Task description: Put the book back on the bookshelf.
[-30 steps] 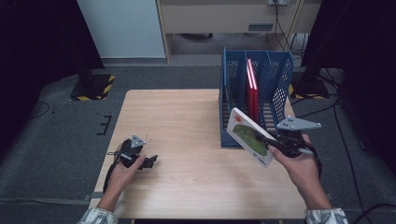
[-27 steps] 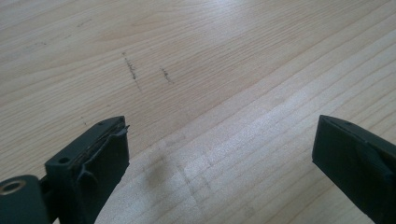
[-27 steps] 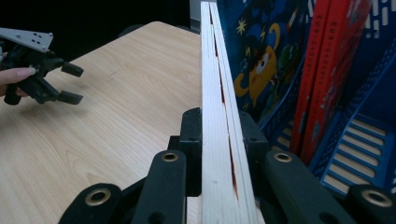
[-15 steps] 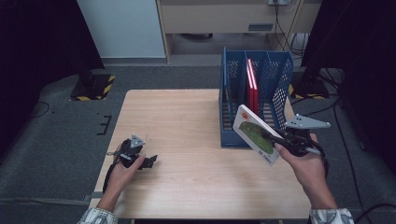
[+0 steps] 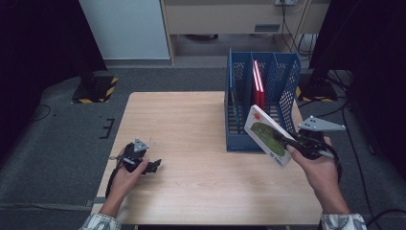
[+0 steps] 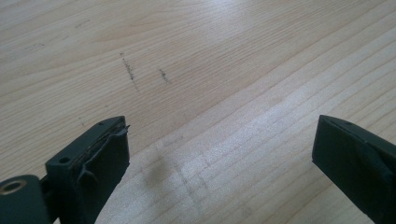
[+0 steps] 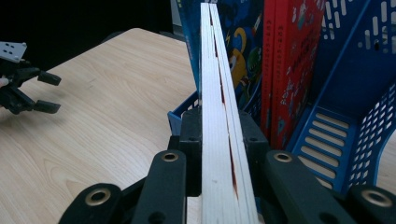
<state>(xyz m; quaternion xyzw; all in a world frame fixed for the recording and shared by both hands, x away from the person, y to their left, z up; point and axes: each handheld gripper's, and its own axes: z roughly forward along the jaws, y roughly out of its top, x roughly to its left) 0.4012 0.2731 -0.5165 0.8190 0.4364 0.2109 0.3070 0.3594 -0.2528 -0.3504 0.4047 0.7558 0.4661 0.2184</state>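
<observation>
Pale wooden table (image 5: 191, 139) carries a blue file rack (image 5: 287, 86) at about two o'clock, with red books (image 5: 258, 81) standing in its middle slot. The right gripper (image 5: 283, 139) is clenched on a thin white book with a green cover (image 5: 265, 135) (seen edge-on in the right gripper view (image 7: 215, 116)). Since a second ago this book has tilted and come closer to the rack front, so sliding it into a slot seems near. The left gripper (image 5: 154, 166) rests at eight o'clock, jaws released and holding nothing

Matt wooden table (image 5: 191, 124), perforated plastic rack (image 5: 287, 81)
</observation>
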